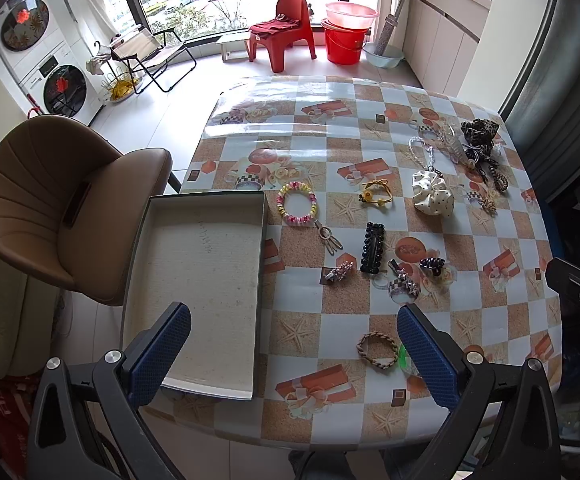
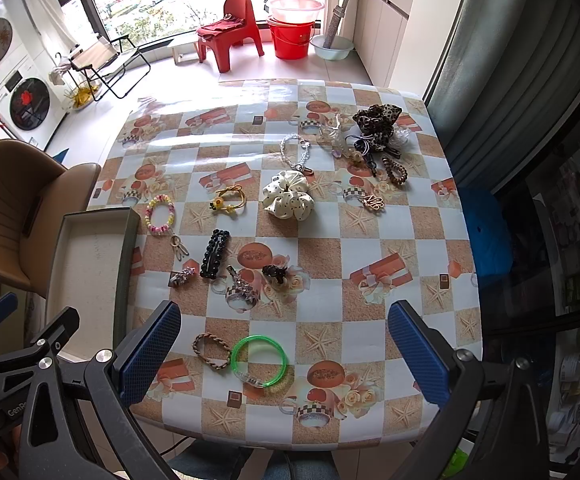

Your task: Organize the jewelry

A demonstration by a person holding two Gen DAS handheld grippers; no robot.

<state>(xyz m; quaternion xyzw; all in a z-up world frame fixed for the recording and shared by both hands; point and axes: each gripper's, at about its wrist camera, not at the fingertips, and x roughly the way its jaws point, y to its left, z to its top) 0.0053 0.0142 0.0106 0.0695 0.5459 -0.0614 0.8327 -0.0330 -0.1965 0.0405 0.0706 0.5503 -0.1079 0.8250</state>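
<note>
Item: shallow grey cardboard box (image 1: 194, 276), white-lined and holding nothing, at the table's left edge, partly overhanging toward the brown chair (image 1: 50, 208).

Item: checked oilcloth table (image 2: 369, 280), jewelry loose across it.
- Near row, toward the holder: braided tan bracelet (image 2: 211, 350), with the neon green bangle (image 2: 260, 360) just beside it at 3 o'clock.
- Middle row: black beaded snap clip (image 2: 214, 254); small rhinestone clip (image 2: 182, 278) at its 8 o'clock; small black claw clip (image 2: 274, 272) at its 3 o'clock.
- At 10 o'clock from the snap clip, close to the box: pink-and-yellow beaded bracelet (image 2: 160, 215) with a metal charm hanging from it.
- Further out: yellow cord bracelet (image 2: 230, 200), cream polka-dot scrunchie (image 2: 288, 198), clear beaded chain (image 2: 295, 152).
- Far right corner, at 1 o'clock: a tangle with a leopard-print scrunchie (image 2: 377, 120) and a spiral hair tie (image 2: 394, 170).

Item: left gripper (image 1: 293, 350), jaws spread wide, nothing between them, above the box's near end.

Item: right gripper (image 2: 284, 350), jaws likewise spread and empty, poised above the braided bracelet and green bangle.

Status, by judgement: sorting not yet begun, every piece still outside the box.

Handling note: the two near pieces sit closest to the right gripper. Take one at a time; come down with one finger inside the ring and the other outside, pinching a single side of it. The bangle looks rigid and slick, so close squarely to prevent it from skating on the oilcloth. Steady the overhanging box before dropping anything in.
</note>
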